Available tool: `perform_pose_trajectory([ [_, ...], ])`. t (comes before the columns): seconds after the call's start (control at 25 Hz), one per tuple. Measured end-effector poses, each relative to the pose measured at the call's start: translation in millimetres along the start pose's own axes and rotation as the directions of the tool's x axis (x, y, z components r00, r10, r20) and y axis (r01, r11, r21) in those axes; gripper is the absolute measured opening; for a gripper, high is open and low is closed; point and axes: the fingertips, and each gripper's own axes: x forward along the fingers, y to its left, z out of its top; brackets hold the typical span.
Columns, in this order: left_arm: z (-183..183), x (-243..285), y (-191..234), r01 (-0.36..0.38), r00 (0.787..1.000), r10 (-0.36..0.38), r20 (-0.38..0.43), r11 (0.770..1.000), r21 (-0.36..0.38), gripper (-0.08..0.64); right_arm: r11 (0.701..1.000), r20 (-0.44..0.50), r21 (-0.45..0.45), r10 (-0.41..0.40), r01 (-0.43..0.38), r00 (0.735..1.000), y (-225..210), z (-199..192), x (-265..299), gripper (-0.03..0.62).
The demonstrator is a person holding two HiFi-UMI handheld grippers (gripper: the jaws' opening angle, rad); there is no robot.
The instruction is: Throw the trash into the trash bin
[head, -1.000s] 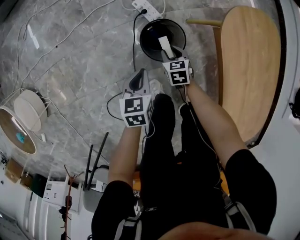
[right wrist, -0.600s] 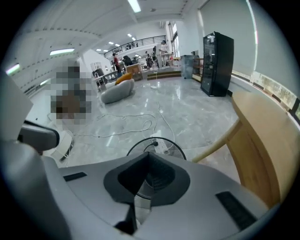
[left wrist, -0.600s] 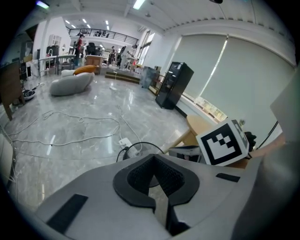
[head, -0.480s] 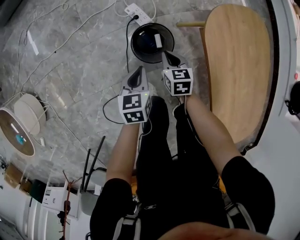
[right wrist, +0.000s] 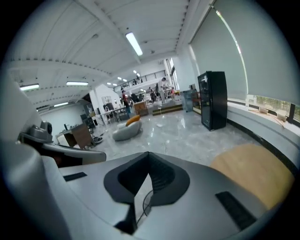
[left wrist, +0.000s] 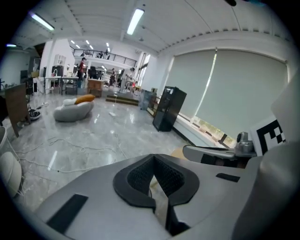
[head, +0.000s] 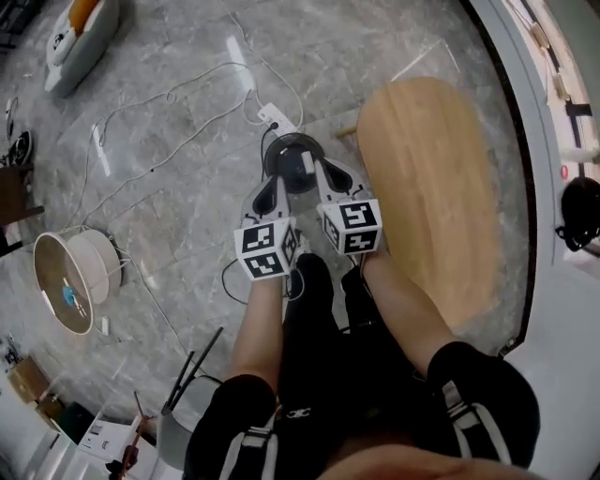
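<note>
Trash, one white strip, lies inside the single black bin, which stands on the grey marble floor just beside the end of the one oval wooden table. One white power strip lies just behind the bin, and thin white cables trail from it across the floor. Well off to the left rests a round white drum. The room is a long open hall with strip lights on the ceiling, a blind-covered window wall, one tall black cabinet by the windows and one pale beanbag with an orange cushion on it; people stand far off at the back. Two grippers show side by side above the bin. The left gripper has its jaws pressed together with nothing between them, and the right gripper likewise has its jaws pressed together and empty. A second ago the right gripper held the white strip right over the bin's mouth with its jaws spread on it; now the strip is down in the bin and those jaws are together. Both grippers have since come up away from the bin, which shows smaller and farther below than before, and more of the floor, the beanbag included, has come into the head view
</note>
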Motion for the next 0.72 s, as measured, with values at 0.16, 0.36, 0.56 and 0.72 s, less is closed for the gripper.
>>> perform_pose_trajectory([
  [0.16,79,-40,-45,0.02,0.996,-0.025,0.089,0.999,0.049,0.012,1.0,0.108,0.02,0.0,-0.003,0.994,-10,86,-54,0.011],
  [0.36,137,-101,-114,0.033,0.99,-0.052,0.128,0.988,0.148,0.012,0.997,0.195,0.044,-0.064,0.057,0.979,-31,159,-150,0.011],
  [0.56,205,-147,-186,0.075,0.966,-0.127,0.224,0.971,0.228,0.012,0.997,0.35,0.051,-0.078,0.064,0.934,-37,245,-230,0.011],
  [0.72,248,-175,-244,0.122,0.934,-0.208,0.29,0.95,0.287,0.012,0.99,0.453,0.021,-0.134,0.14,0.881,-52,292,-291,0.011],
])
